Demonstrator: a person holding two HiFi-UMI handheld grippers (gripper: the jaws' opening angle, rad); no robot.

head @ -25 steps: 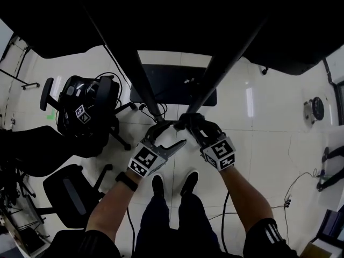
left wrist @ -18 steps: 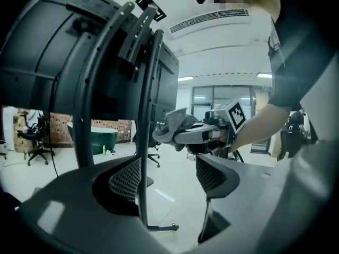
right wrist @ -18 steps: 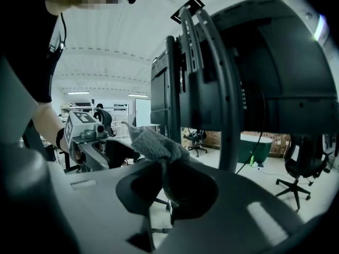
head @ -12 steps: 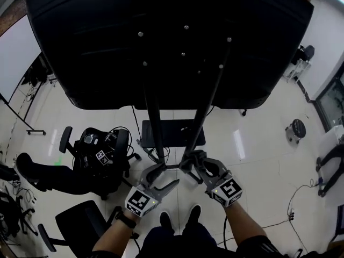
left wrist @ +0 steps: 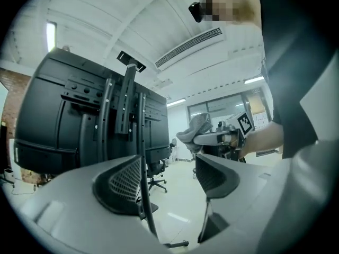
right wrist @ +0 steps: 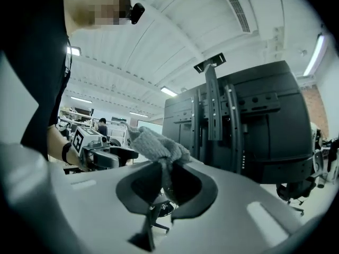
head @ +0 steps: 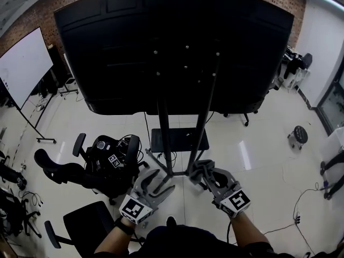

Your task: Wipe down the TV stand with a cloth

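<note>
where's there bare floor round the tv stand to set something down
The widest bare floor is right of the stand's base plate, out to the stool. The left side is crowded with office chairs. Between the two poles there is only a slim gap for a hand.

A big black flat TV (head: 172, 47) fills the room ahead and up high, so nothing can pass there. Under it, two thin black metal poles (head: 165, 138) stand close in front of us, with a narrow gap between them. Their flat black base plate (head: 180, 140) lies on the floor behind. A black office chair (head: 99, 168) blocks our left. The shiny white floor (head: 258, 160) on our right is open.
</note>
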